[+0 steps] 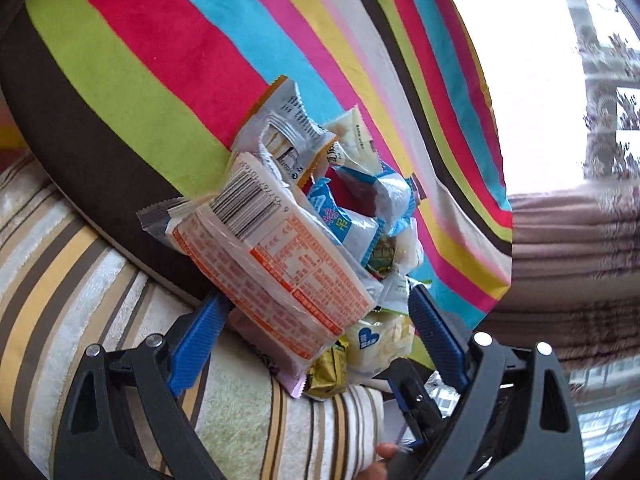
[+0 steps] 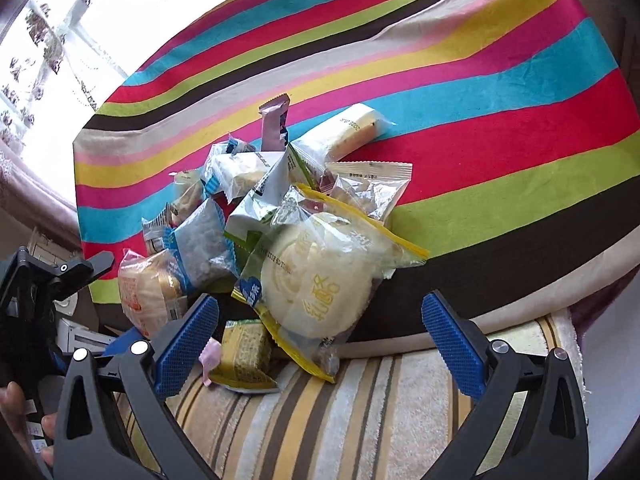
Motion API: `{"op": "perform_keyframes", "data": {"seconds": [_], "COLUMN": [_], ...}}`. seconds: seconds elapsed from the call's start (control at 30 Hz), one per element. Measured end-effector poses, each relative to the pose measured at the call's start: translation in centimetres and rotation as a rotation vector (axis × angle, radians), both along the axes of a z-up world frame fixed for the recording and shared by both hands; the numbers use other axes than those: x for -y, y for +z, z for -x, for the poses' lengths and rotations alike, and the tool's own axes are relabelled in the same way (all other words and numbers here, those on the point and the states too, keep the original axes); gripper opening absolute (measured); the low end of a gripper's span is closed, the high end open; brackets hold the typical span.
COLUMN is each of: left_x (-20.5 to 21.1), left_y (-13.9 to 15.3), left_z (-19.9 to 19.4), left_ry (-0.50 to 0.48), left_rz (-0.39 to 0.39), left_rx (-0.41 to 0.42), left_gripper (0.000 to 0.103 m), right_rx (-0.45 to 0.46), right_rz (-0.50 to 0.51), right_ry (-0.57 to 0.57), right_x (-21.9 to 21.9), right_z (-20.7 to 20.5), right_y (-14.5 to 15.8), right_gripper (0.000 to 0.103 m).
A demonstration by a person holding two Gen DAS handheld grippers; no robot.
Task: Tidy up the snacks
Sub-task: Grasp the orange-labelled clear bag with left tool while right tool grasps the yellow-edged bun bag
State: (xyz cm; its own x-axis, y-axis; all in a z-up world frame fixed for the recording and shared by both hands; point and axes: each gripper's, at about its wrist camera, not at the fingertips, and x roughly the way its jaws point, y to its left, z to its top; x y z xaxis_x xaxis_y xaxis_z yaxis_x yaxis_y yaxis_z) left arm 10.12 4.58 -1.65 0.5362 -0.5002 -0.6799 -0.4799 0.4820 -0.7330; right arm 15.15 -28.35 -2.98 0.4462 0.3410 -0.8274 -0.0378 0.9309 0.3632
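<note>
**Both tongs wide over a heap of snacks on a striped cloth**

Nearest, the left tongs point(image 1: 316, 320) stand spread wide, their blue pads on either side of the near end of the snack heap; the pads do not press on any packet. The right tongs point(image 2: 320, 320) are also spread wide, with nothing pinched between them. A fingertip point(image 1: 386, 450) shows at the bottom edge of the left view, and a hand point(image 2: 18, 412) at the left edge of the right view.

Under both tongs lies a beige, brown and yellow striped towel point(image 2: 360, 420). Just beyond it, the pile of snacks point(image 2: 280, 240) sits at the near edge of a bright, many-coloured striped cloth point(image 2: 480, 100), some packets spilling onto the towel. Closest in the pile are a small green packet point(image 2: 244, 348) and a round white bun in a clear bag point(image 2: 320, 280). Beside them lies an orange-printed packet with a barcode point(image 1: 276, 264), then blue-and-white wrappers point(image 1: 340, 220). Farther back, a pale cake bar point(image 2: 354, 128) and a pinkish stick wrapper point(image 2: 274, 124) lie on the cloth.

Beyond the cloth is a bright window with a patterned curtain point(image 2: 36, 40).
</note>
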Motion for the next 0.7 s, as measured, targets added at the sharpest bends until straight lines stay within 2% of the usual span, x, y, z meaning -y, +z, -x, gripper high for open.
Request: {"op": "perform_keyframes", "data": {"seconds": [0.13, 0.27, 0.33, 0.4, 0.43, 0.5, 0.57, 0.7], "left_x": [-0.8, -1.2, -1.3, -1.1, -1.1, -0.9, -0.5, 0.2], "left_y": [-1.0, -1.8, -2.0, -2.2, -2.2, -1.9, -1.4, 0.0], "left_z": [-0.8, -1.7, -2.0, -2.1, -1.9, -1.7, -1.3, -0.6], "left_ry": [0.086, 0.137, 0.121, 0.093, 0.08, 0.061, 0.045, 0.023], "left_rz": [0.084, 0.087, 0.064, 0.025, 0.017, -0.023, -0.046, -0.11], "left_rx": [-0.065, -0.123, -0.137, -0.155, -0.145, -0.131, -0.116, -0.069], "left_gripper": [0.091, 0.091, 0.084, 0.062, 0.061, 0.053, 0.05, 0.047], "right_rx": [-0.036, -0.066, -0.072, -0.066, -0.069, -0.061, -0.058, -0.054], "right_rz": [-0.011, 0.036, 0.036, 0.031, 0.029, 0.034, -0.001, -0.038], "right_ry": [-0.054, -0.103, -0.125, -0.122, -0.114, -0.106, -0.094, -0.076], "right_x": [-0.6, -1.2, -1.1, -1.1, -1.2, -1.4, -1.2, -0.5], "right_z": [-1.4, -2.5, -2.8, -3.0, -3.0, -2.7, -2.4, -1.8], "right_y": [-0.7, -1.5, -1.8, -2.0, -2.2, -2.2, -2.2, -2.0], "right_gripper": [0.099, 0.098, 0.092, 0.087, 0.081, 0.076, 0.065, 0.061]}}
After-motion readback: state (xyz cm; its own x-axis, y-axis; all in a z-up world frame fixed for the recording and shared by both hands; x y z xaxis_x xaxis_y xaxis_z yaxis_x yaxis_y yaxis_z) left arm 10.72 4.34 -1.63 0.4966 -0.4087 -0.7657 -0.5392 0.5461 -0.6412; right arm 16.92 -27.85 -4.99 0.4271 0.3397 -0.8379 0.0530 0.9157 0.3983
